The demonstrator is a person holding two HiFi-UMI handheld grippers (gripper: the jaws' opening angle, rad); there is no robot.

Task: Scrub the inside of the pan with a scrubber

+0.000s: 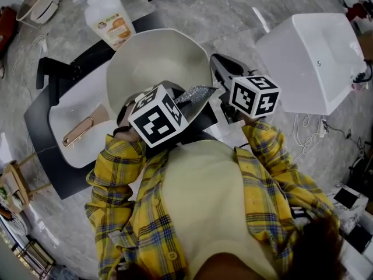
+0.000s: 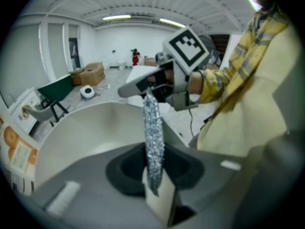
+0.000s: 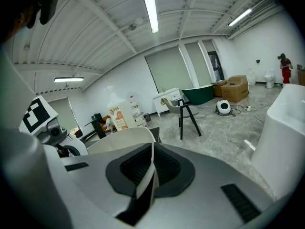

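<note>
Between left hand-held gripper (image 2: 153, 182) jaws, scrubber (image 2: 153, 128)

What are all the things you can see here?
pan: one, cream, over the table, in front of the person
scrubber: one, sparkly silver, at the pan's near edge
soap bottle: one, white with orange label, beyond the pan
tray: one, white, left of the pan
handle: one, copper-coloured, lying in the tray
tub: one, white, far right
table: one, black
left gripper: one, grey, shut on the scrubber
right gripper: one, grey, shut on the pan's rim
sleeves: two, yellow checked
</note>
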